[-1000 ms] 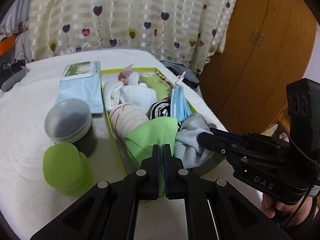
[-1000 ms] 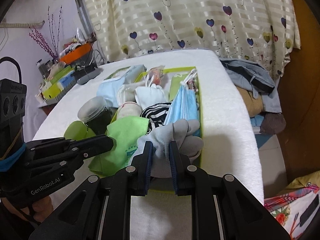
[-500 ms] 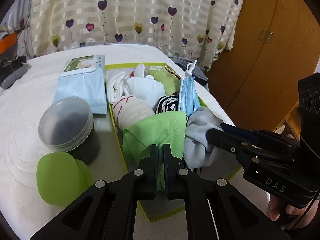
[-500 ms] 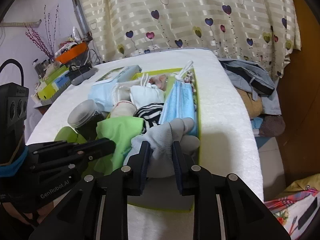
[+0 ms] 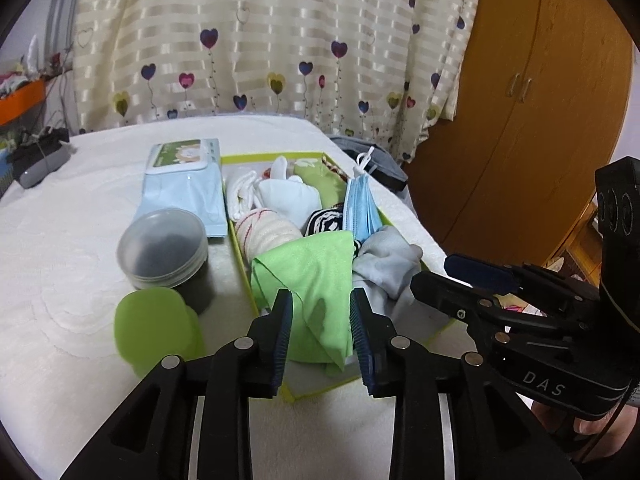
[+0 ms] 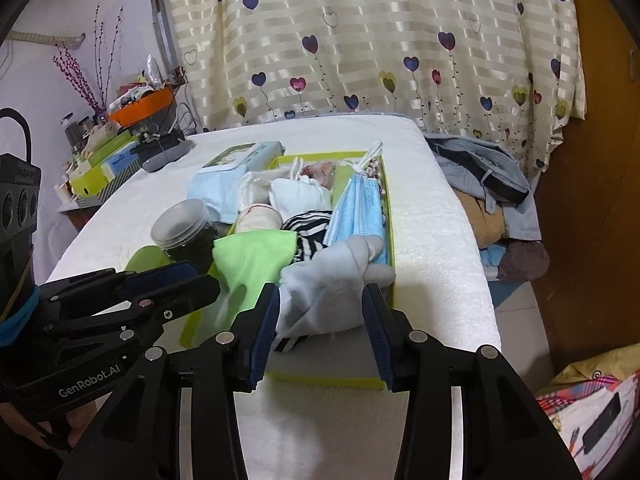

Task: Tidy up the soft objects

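Observation:
A lime-rimmed tray (image 5: pixel 239 248) (image 6: pixel 390 216) on the white bed holds soft things. A green cloth (image 5: pixel 316 276) (image 6: pixel 252 256) lies at its near end, between the fingers of my left gripper (image 5: pixel 320 316) (image 6: pixel 204 278). The jaws are opening and the pads stand clear of the cloth. Beside it, a pale grey sock (image 6: pixel 328 284) (image 5: pixel 388 264) rests between the fingers of my right gripper (image 6: pixel 320 316) (image 5: pixel 432 272). Those jaws are opening too, and the pads do not press on the sock.
Blue face masks (image 6: pixel 356 212), a black-and-white striped cloth (image 6: pixel 308 228), white cloths (image 5: pixel 288 196) and a cream roll (image 5: pixel 268 228) fill the tray. A wipes pack (image 5: pixel 184 184), a lidded jar (image 5: pixel 162 244) and a green round thing (image 5: pixel 152 324) lie left. Clothes (image 6: pixel 480 168) hang off the bed's right edge.
Both grippers were shut, the left on the green cloth and the right on the grey sock. Both have opened and let go; cloth and sock now lie in the tray.

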`<state>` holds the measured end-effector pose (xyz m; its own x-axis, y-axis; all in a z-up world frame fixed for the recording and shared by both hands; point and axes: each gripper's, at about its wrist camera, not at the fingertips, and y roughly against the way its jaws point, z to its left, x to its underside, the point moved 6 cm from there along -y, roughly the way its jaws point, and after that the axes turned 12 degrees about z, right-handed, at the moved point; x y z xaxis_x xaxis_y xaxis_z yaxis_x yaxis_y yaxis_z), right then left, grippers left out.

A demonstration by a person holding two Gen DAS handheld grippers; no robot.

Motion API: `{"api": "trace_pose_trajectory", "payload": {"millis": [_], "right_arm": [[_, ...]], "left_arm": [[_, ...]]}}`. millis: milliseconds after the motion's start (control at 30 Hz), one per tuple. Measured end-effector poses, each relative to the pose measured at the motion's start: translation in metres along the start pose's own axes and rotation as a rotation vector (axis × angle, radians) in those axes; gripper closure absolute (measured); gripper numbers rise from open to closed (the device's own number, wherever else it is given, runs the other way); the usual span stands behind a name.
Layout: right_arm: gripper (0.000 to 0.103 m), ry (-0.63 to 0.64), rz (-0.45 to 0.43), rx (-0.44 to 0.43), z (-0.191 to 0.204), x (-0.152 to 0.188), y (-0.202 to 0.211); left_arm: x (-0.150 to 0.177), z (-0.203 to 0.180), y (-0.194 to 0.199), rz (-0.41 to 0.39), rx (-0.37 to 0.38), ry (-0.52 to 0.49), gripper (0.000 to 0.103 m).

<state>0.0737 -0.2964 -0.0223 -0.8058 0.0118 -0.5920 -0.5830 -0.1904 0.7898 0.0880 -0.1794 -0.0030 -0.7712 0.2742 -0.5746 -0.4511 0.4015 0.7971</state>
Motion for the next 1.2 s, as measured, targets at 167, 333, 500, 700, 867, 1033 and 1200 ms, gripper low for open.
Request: {"api": "trace_pose_trajectory", "payload": {"millis": [167, 333, 500, 700, 867, 1033, 1200], "right_arm": [[0.059, 0.008, -0.017, 0.009, 0.008, 0.006, 0.012], [0.058, 0.010, -0.027, 0.018, 0.015, 0.013, 0.020], [0.058, 0.029, -0.026, 0.020, 0.025, 0.020, 0.024], [0.057, 0.049, -0.028, 0.017, 0.039, 0.027, 0.026], [0.048, 0.057, -0.026, 0.015, 0.046, 0.033, 0.026], [0.048, 0.058, 0.010, 0.010, 0.051, 0.045, 0.015], [0.048, 0.061, 0.043, 0.002, 0.054, 0.052, 0.004]], "left_arm": [[0.009, 0.003, 0.015, -0.021, -0.017, 0.012, 0.074], [0.020, 0.008, 0.026, -0.031, -0.034, 0.026, 0.073], [0.029, 0.013, 0.037, -0.046, -0.056, 0.032, 0.072], [0.036, 0.016, 0.048, -0.061, -0.074, 0.038, 0.070], [0.046, 0.020, 0.052, -0.060, -0.093, 0.046, 0.070], [0.058, 0.029, 0.047, -0.035, -0.106, 0.063, 0.070], [0.067, 0.034, 0.041, -0.017, -0.107, 0.077, 0.070]]}}
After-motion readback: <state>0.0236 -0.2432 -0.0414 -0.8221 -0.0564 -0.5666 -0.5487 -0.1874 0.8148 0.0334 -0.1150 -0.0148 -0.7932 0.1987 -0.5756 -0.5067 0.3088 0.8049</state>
